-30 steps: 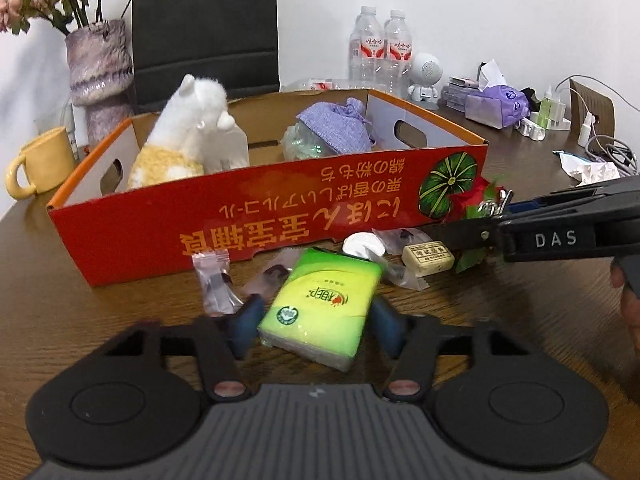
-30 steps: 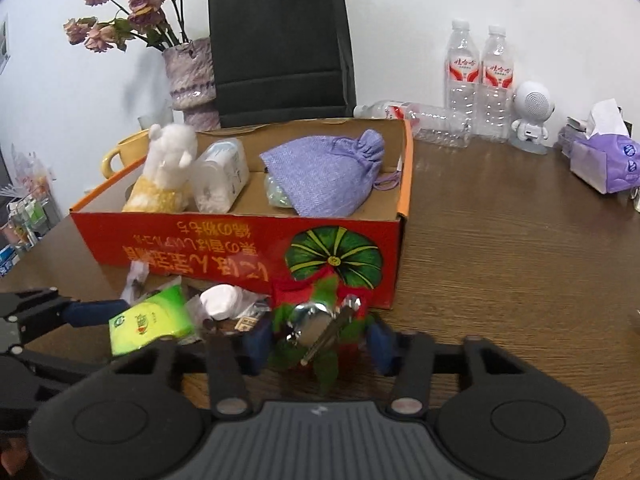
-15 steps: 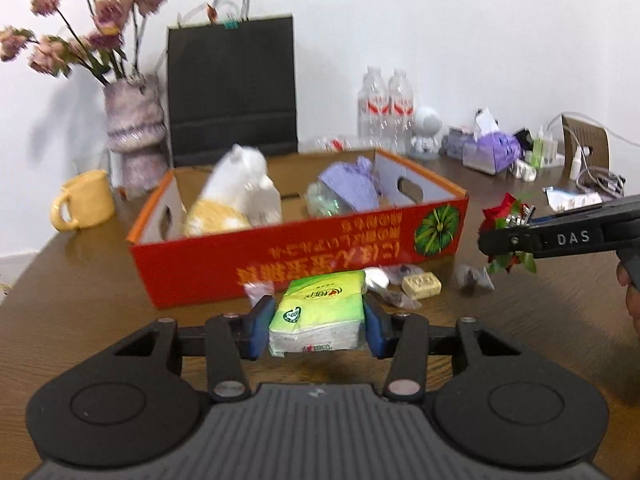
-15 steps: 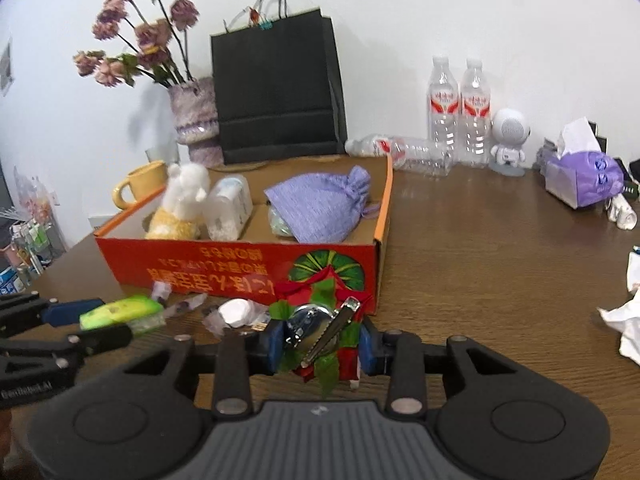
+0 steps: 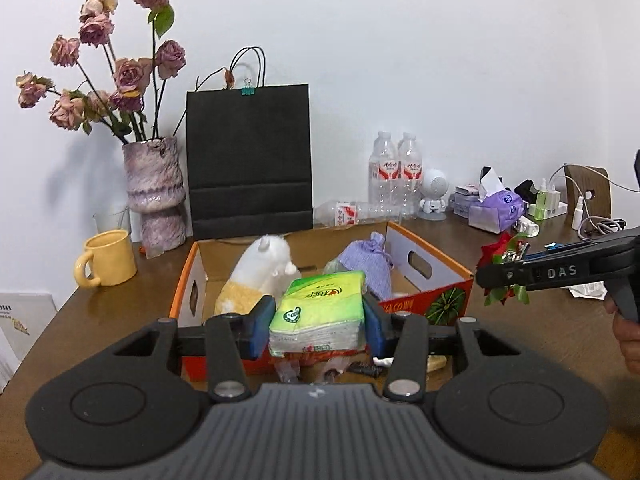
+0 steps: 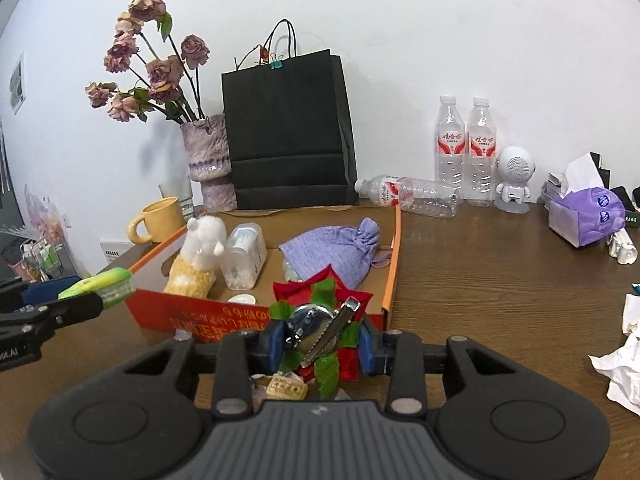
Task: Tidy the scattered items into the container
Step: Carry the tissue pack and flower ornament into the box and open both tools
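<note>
My left gripper [image 5: 318, 322] is shut on a green tissue pack [image 5: 320, 312], held above the near wall of the orange cardboard box [image 5: 424, 304]. My right gripper [image 6: 320, 346] is shut on a red-and-green flower clip with a metal clasp [image 6: 320, 320], held just above the box's near right corner [image 6: 390, 280]. The box holds a white plush alpaca [image 6: 200, 256], a clear plastic jar [image 6: 244, 256] and a purple drawstring pouch [image 6: 332, 252]. Small wrapped items [image 6: 284, 388] lie on the table below the grippers, partly hidden.
Behind the box stand a black paper bag [image 6: 288, 136], a vase of dried roses [image 6: 208, 160], a yellow mug [image 6: 160, 220] and water bottles [image 6: 464, 152]. A purple tissue box [image 6: 584, 216] and crumpled paper [image 6: 620, 364] sit to the right.
Both grippers have lifted their items off the table and risen above the box's near wall. The tissue pack and the flower clip left the pile in front of the box.
</note>
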A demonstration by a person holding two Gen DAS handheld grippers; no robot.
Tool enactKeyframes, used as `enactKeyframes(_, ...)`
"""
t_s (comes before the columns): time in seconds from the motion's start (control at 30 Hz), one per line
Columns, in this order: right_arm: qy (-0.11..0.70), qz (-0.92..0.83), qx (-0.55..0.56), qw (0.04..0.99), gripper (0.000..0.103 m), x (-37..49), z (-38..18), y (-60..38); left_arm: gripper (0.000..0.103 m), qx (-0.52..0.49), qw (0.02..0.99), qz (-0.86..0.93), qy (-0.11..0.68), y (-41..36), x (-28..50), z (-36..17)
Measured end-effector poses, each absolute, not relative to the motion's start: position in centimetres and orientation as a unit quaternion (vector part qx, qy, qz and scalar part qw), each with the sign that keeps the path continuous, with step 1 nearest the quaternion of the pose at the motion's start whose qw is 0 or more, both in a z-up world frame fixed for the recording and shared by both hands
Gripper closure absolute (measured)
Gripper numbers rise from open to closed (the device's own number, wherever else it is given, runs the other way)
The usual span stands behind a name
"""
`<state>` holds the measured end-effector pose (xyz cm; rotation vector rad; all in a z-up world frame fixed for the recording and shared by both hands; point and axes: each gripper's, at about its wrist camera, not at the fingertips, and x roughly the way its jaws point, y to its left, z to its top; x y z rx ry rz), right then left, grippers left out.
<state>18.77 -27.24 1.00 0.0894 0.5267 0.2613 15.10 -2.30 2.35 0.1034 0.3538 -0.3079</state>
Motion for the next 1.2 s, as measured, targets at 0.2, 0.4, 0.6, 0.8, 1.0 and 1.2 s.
enactKeyframes(0.2,0.257,0.126,0.051,0.957,0.068,21.2,2.0,-26.8,0.056,0.049,0.972,-0.161,0.165,-3.4,17.4,3.2)
enactKeyframes(0.4,0.273,0.12,0.061,0.952,0.068,25.0,1.7,-25.3,0.056,0.034,0.969,-0.162,0.181,-4.9,21.7,2.9)
enactKeyframes(0.6,0.307,0.11,0.042,0.945,0.068,28.9,0.3,-23.7,0.056,0.02,0.962,-0.159,0.221,-5.7,26.1,1.1)
enactKeyframes(0.8,0.332,0.107,0.032,0.937,0.068,31.8,-1.1,-23.0,0.056,0.023,0.953,-0.158,0.257,-6.4,29.0,-1.0)
enactKeyframes(1.0,0.351,0.104,0.003,0.93,0.068,33.8,-2.5,-21.9,0.055,0.034,0.947,-0.153,0.28,-6.9,30.8,-2.7)
enactKeyframes(1.2,0.368,0.114,-0.023,0.923,0.065,34.6,-3.2,-21.1,0.031,0.029,0.945,-0.134,0.297,-6.4,31.5,-3.8)
